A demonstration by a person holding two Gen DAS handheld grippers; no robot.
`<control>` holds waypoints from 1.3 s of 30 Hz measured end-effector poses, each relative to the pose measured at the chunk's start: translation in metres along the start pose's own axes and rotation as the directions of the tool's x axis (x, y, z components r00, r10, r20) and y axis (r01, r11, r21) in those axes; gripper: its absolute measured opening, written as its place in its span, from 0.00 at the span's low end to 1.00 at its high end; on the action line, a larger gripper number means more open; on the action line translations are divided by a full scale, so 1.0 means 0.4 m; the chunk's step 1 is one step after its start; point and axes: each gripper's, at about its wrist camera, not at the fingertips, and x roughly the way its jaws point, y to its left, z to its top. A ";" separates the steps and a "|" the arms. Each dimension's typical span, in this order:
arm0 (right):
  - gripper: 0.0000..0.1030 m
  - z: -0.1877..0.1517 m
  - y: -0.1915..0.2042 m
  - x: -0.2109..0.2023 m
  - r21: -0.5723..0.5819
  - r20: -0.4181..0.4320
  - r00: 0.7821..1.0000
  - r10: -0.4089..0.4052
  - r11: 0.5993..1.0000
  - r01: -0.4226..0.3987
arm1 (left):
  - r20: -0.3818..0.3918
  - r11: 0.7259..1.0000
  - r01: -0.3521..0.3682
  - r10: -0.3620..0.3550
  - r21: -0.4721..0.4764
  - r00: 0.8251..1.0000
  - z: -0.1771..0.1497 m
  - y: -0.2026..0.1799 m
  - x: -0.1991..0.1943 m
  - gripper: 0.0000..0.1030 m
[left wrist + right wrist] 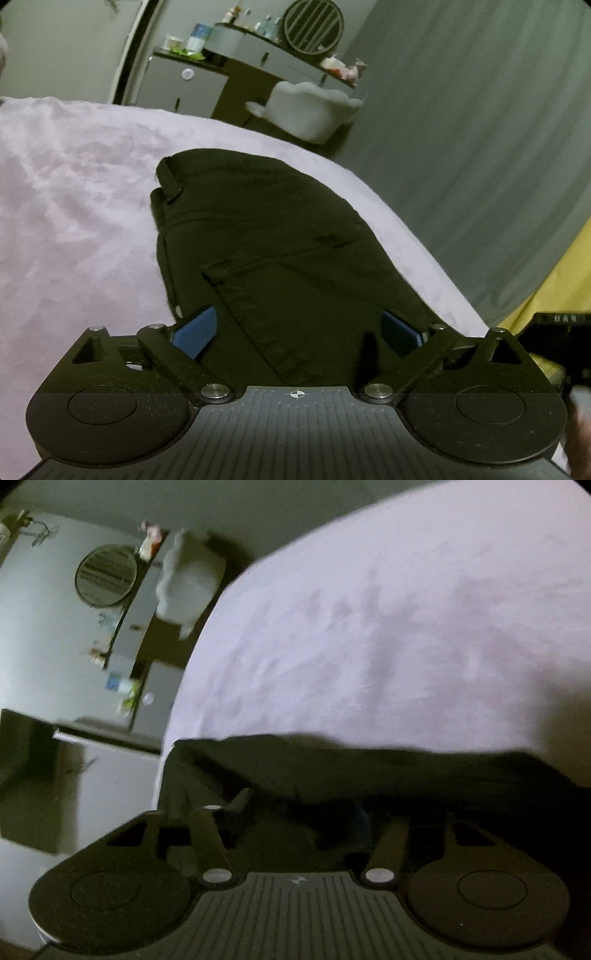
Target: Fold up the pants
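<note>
L wrist view
Pants (273,236): dark, folded, lying on the bed (74,206) near its right edge; waistband w/ belt loop at the far end, a pocket seam running toward the tool
L gripper (297,332): jaws spread wide, blue pads (195,332) on either side of the near end of the pants; cloth sits between the fingers, pads not pressed onto it
Bed cover: pale pink, plush, bare to the left of the pants
Yellow cloth (554,280): beyond the bed's right edge, lower right
Bkgd: grey curtain (480,129) at right; vanity desk (280,70) w/ round mirror (314,27), bottles and small items on top; white fluffy chair (310,110) in front of it

R wrist view
Pants (369,771): dark band across the frame just ahead of the tool, by the bed's (388,627) left edge; blurry
R gripper (299,823): fingers sunk in dark cloth and shadow, tips not readable; can't tell if spread or clamped, or if it grips the pants
Bkgd: same mirror (106,574), desk and white chair (188,579), seen rotated, off the bed's left edge
</note>
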 end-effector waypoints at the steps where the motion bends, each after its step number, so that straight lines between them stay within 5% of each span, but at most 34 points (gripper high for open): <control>1: 0.35 0.032 0.002 -0.006 -0.012 0.014 1.000 -0.014 1.000 0.014 | 0.002 1.000 0.001 -0.001 0.000 1.000 -0.001 0.000 0.000 0.97; 5: 0.27 0.156 -0.079 -0.068 0.246 0.176 0.984 0.031 0.966 -0.075 | -0.002 1.000 -0.007 0.007 0.012 1.000 -0.003 -0.002 0.007 0.98; 7: 0.28 0.171 -0.043 -0.106 0.085 0.291 0.951 -0.108 0.993 0.086 | -0.002 1.000 -0.011 0.011 0.014 1.000 -0.005 -0.004 0.010 0.98; 9: 0.30 0.128 0.023 -0.121 -0.083 0.326 0.927 -0.187 0.971 0.225 | 0.000 1.000 -0.017 0.017 0.020 1.000 -0.007 -0.008 0.011 0.98; 13: 0.30 -0.014 0.069 -0.125 -0.268 0.197 0.978 -0.072 0.955 0.124 | 0.001 0.999 -0.033 0.033 0.037 0.999 -0.010 -0.017 0.010 0.98; 18: 0.12 -0.118 0.037 -0.114 -0.365 0.155 0.976 -0.155 0.909 0.202 | 0.001 0.997 -0.051 0.051 0.049 0.999 -0.016 -0.025 0.007 0.98; 20: 0.01 -0.122 0.029 -0.085 -0.416 0.228 0.929 -0.293 0.833 0.365 | 0.002 0.997 -0.056 0.056 0.052 0.998 -0.018 -0.027 0.005 0.98; 22: 0.00 -0.113 0.017 -0.089 -0.412 0.389 0.848 -0.361 0.755 0.510 | 0.005 0.997 -0.061 0.060 0.050 0.998 -0.019 -0.027 0.002 0.98; 23: 0.02 -0.103 0.006 -0.107 -0.343 0.455 0.783 -0.424 0.728 0.593 | 0.007 0.997 -0.060 0.059 0.047 0.998 -0.020 -0.027 -0.001 0.98; 24: 0.08 -0.093 -0.001 -0.131 -0.269 0.473 0.753 -0.458 0.738 0.618 | 0.009 0.997 -0.059 0.059 0.043 0.998 -0.020 -0.025 -0.003 0.98; 27: 0.08 -0.113 -0.019 -0.207 -0.191 0.395 0.871 -0.292 0.901 0.388 | 0.011 0.997 -0.068 0.067 0.044 0.998 -0.022 -0.031 -0.004 0.98; 30: 0.08 -0.174 -0.026 -0.231 -0.203 0.301 0.920 -0.249 0.926 0.317 | 0.013 0.994 -0.082 0.081 0.071 0.997 -0.028 -0.049 0.000 0.98; 34: 0.02 -0.229 -0.056 -0.180 -0.286 0.274 0.891 -0.363 0.853 0.436 | 0.018 0.991 -0.083 0.082 0.101 0.997 -0.036 -0.062 -0.006 0.98; 36: 0.00 -0.226 -0.078 -0.150 -0.314 0.352 0.859 -0.372 0.817 0.483 | 0.024 0.992 -0.073 0.071 0.102 0.997 -0.039 -0.061 -0.013 0.98; 39: 0.00 -0.177 -0.081 -0.121 -0.269 0.419 0.826 -0.376 0.818 0.509 | 0.040 0.990 -0.087 0.083 0.113 0.996 -0.042 -0.064 -0.022 0.98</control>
